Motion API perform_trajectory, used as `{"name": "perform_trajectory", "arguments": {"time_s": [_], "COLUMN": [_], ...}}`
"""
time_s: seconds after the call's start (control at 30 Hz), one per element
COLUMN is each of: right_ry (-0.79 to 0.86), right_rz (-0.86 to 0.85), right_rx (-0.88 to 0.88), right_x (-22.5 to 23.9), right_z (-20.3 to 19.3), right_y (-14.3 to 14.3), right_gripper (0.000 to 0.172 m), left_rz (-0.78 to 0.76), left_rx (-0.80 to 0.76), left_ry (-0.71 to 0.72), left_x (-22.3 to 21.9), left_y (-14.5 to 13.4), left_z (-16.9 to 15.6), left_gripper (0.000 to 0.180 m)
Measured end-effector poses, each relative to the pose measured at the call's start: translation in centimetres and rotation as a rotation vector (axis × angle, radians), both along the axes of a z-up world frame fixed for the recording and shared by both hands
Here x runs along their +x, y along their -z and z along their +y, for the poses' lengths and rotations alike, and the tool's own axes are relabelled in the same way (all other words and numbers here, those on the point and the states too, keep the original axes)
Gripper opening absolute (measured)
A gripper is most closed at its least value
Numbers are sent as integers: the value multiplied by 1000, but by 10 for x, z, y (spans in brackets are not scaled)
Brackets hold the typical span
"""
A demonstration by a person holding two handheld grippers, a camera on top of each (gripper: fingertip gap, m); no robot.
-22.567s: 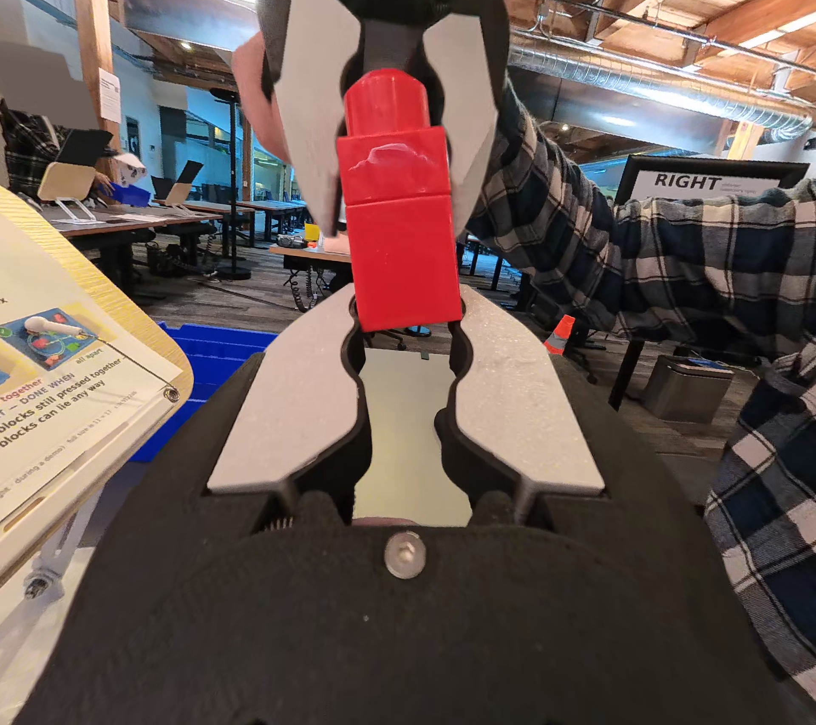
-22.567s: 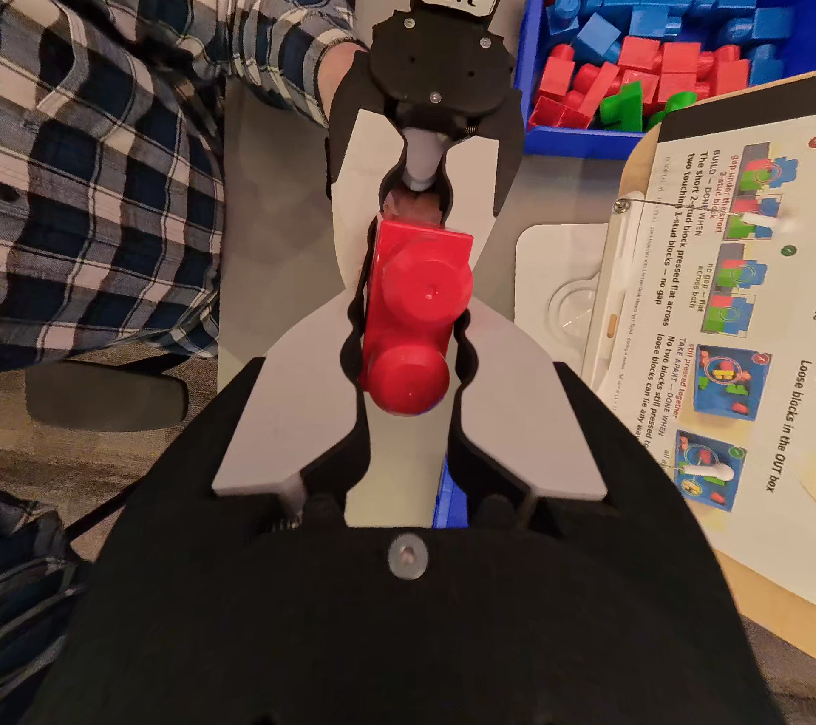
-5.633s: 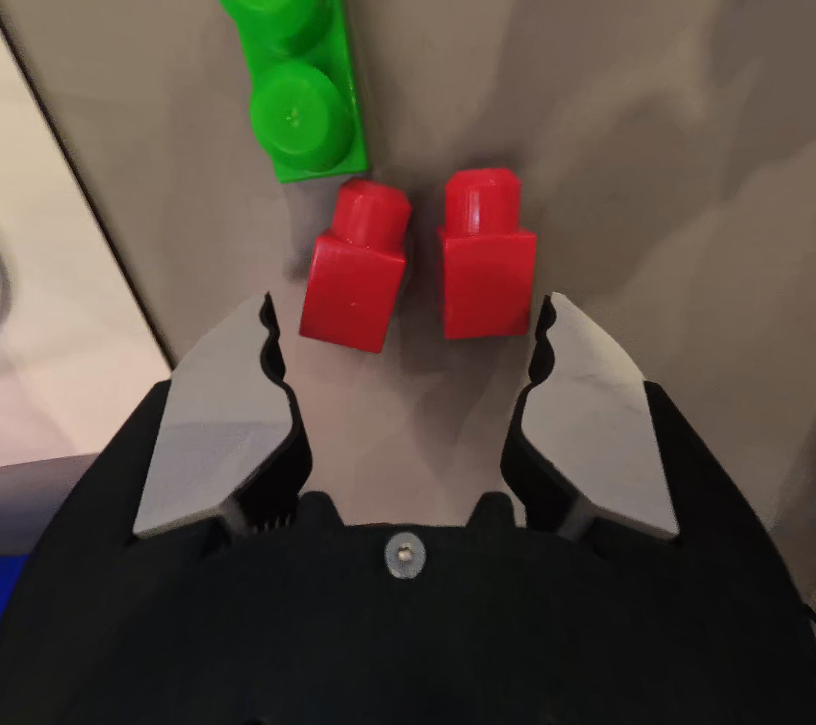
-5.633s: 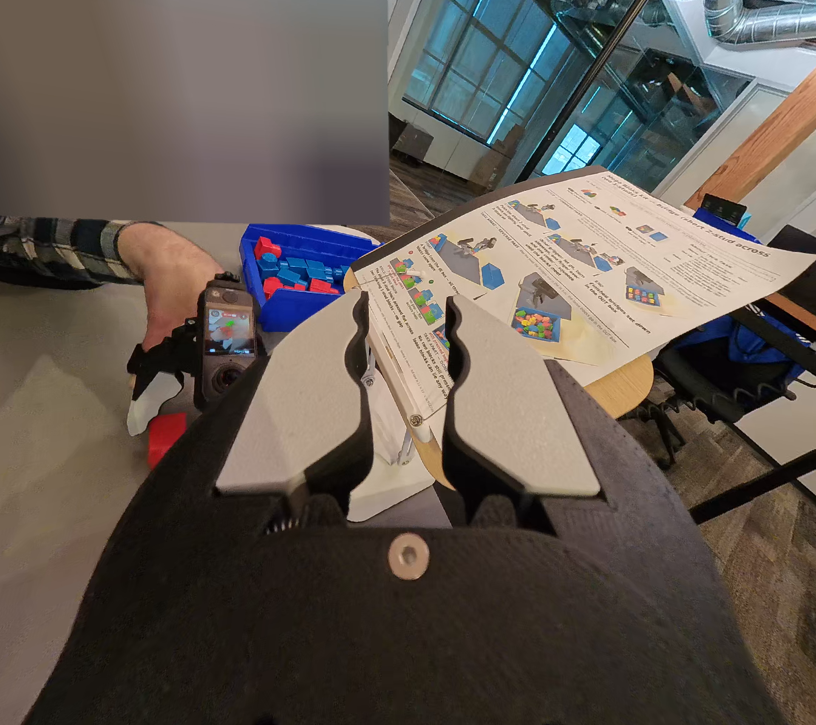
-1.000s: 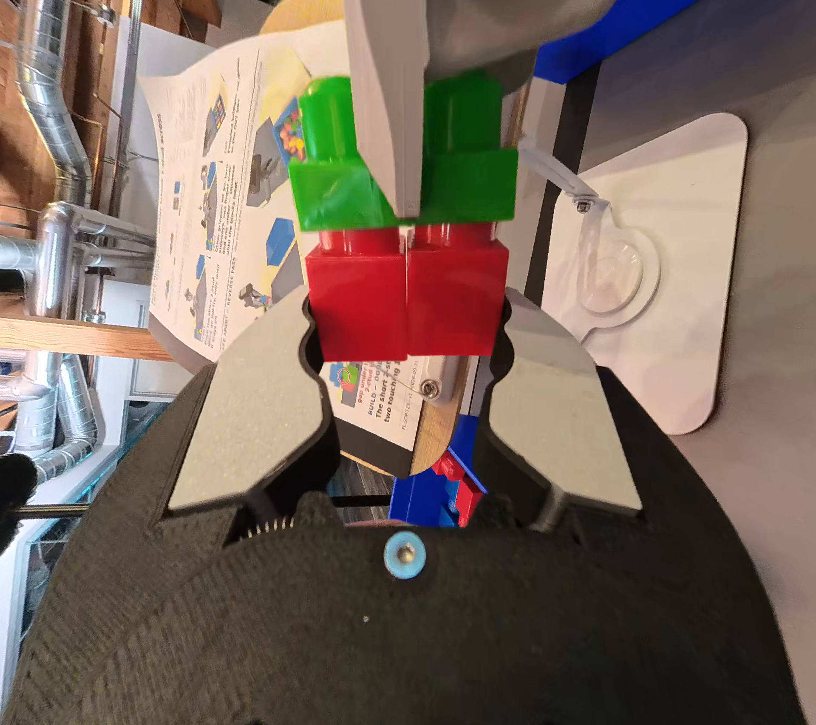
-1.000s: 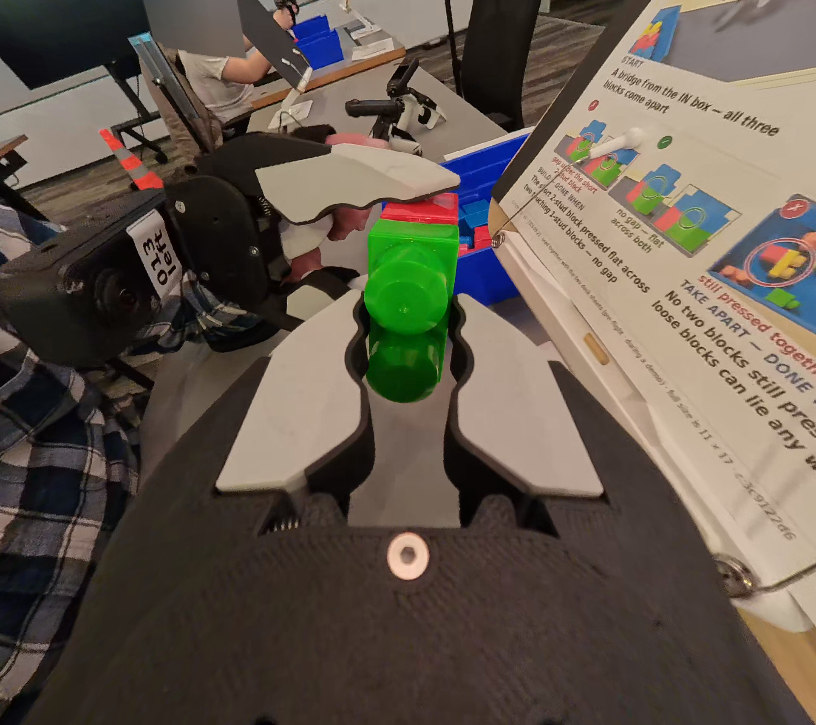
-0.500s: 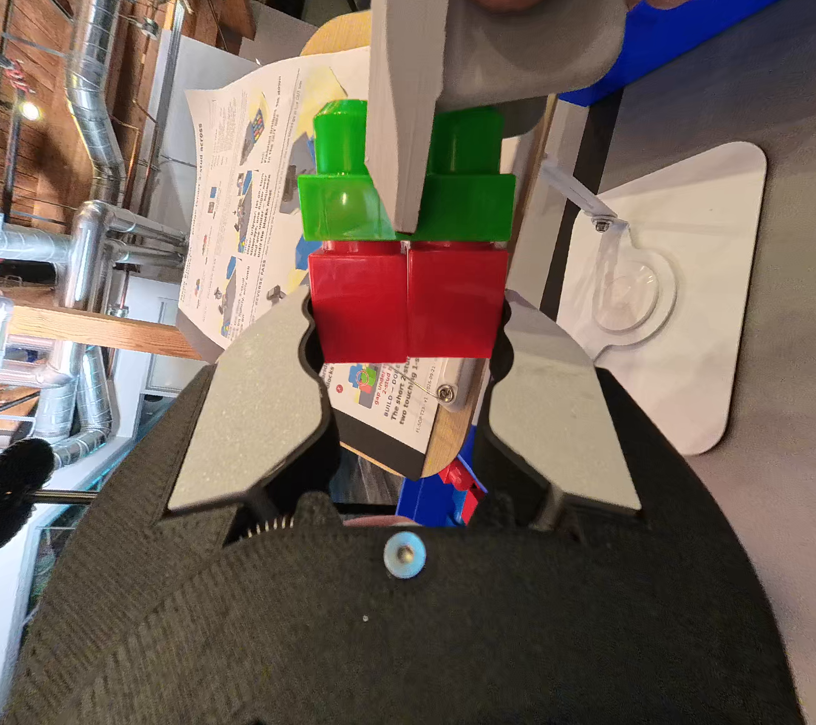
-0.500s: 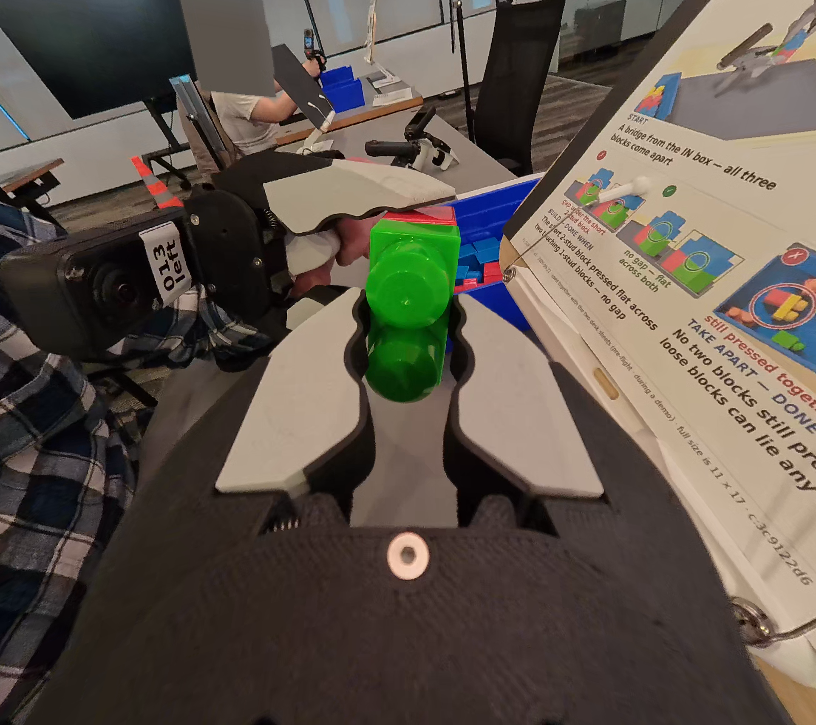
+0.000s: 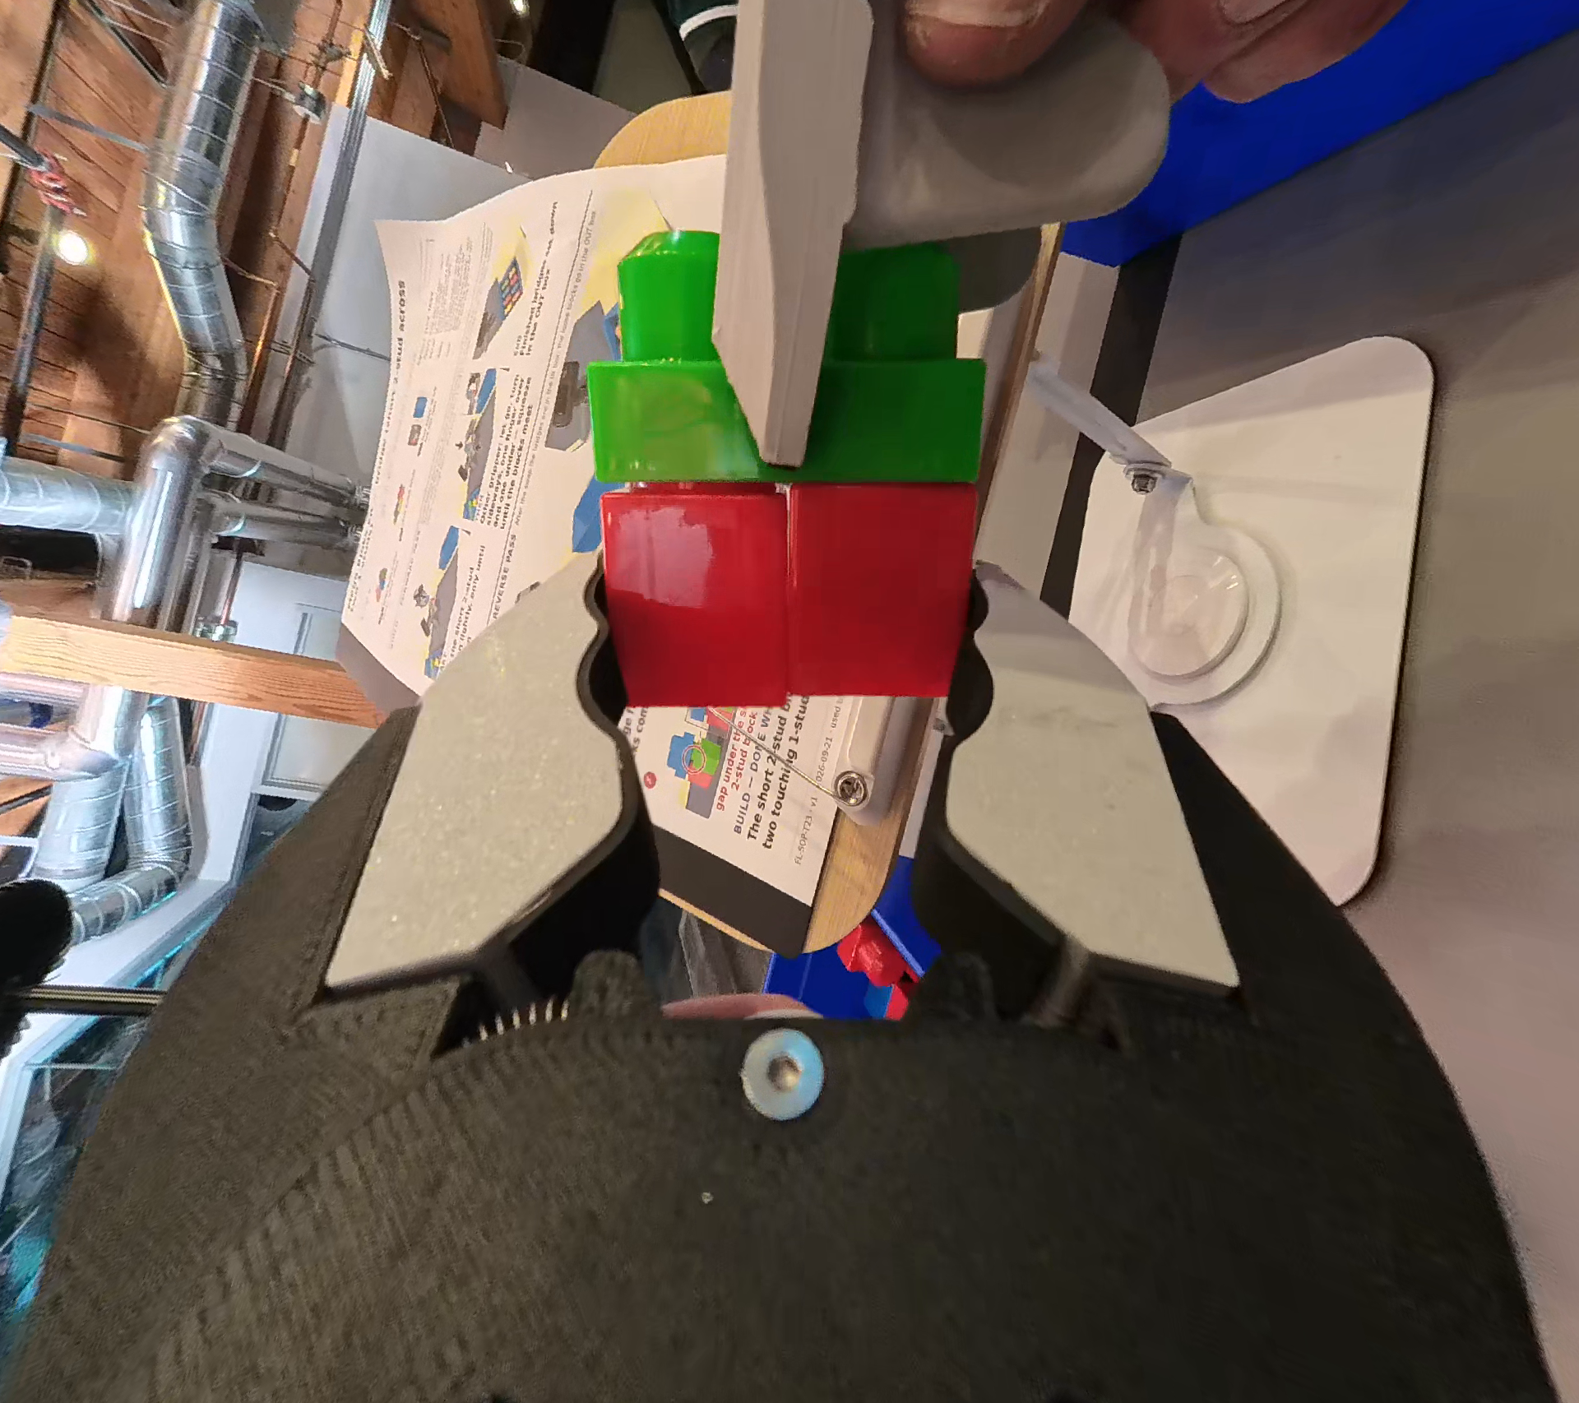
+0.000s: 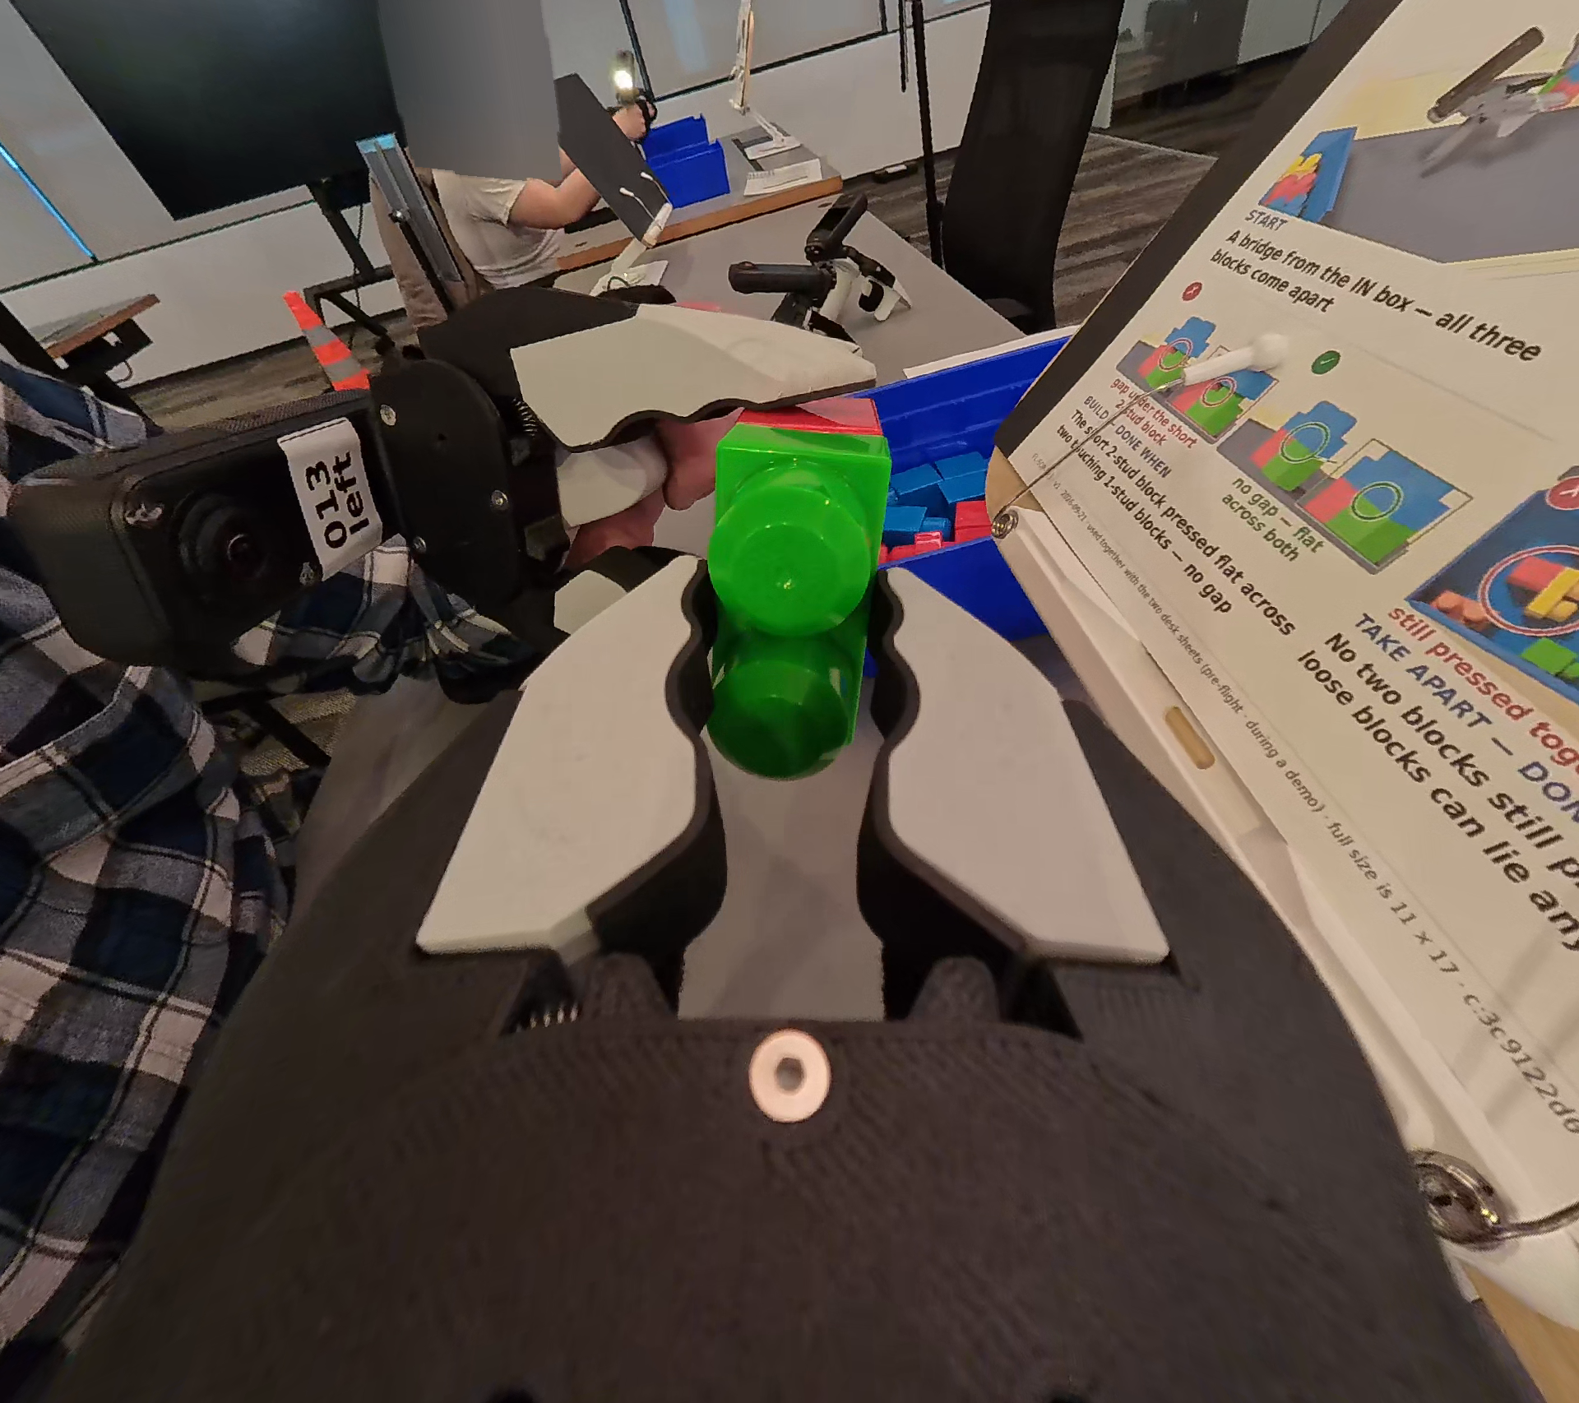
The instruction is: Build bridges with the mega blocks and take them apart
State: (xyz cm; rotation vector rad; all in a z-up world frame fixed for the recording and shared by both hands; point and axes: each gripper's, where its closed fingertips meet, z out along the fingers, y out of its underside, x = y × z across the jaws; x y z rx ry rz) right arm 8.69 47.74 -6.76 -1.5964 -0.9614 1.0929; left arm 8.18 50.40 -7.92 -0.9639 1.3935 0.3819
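In the middle of the left wrist view, two red blocks (image 9: 786, 597) sit side by side, touching, their flat sides facing the camera. A green two-stud block (image 9: 675, 422) lies pressed flat across both, studs pointing to the top of the frame. All three are joined, held in mid-air.

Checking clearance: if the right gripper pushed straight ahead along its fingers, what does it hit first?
The right gripper is already clamped on the green block. Straight on lie the two red blocks under it, held by the left gripper; beyond, probably the blue bin.
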Motion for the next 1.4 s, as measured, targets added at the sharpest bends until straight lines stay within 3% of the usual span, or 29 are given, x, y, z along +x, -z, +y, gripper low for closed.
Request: {"name": "perform_trajectory", "arguments": {"time_s": [0.2, 0.3, 0.33, 0.4, 0.5, 0.63, 0.77, 0.93, 1.1, 1.4], "right_ry": [28, 82, 85, 95, 135, 211, 244, 263, 220, 192], "right_rz": [5, -26, -6, 20, -92, -317, -482, -566, -562, -601], "right_rx": [17, 102, 142, 265, 515, 841, 1101, 1184, 1168, 1113], "right_x": [-2, 0, 4, 14, 17, 13, -2, -14, -19, -21], "right_z": [1, 2, 0, -7, -18, -23, -29, -23, -26, -31], "right_y": [-3, -12, -20, -37, -46, -43, -40, -29, -22, -19], "right_gripper": [36, 79, 81, 90, 105, 113, 121, 129, 113, 106], "left_rz": [-9, -75, -92, -184, -349, -544, -623, -629, -588, -618], "left_rx": [-25, -143, -180, -367, -762, -1283, -1617, -1787, -1853, -1930], "left_ry": [20, 91, 100, 189, 415, 764, 970, 1155, 1302, 1429], "left_x": [-1, 1, 0, 1, 7, 7, 7, 15, 13, 10], "left_y": [0, -2, -2, -3, -9, -30, -34, -30, -31, -32], "left_z": [2, -3, -2, -7, -27, -59, -71, -91, -110, -116], "left_gripper": [74, 75, 75, 74, 74, 75, 75, 75, 74, 75]}}
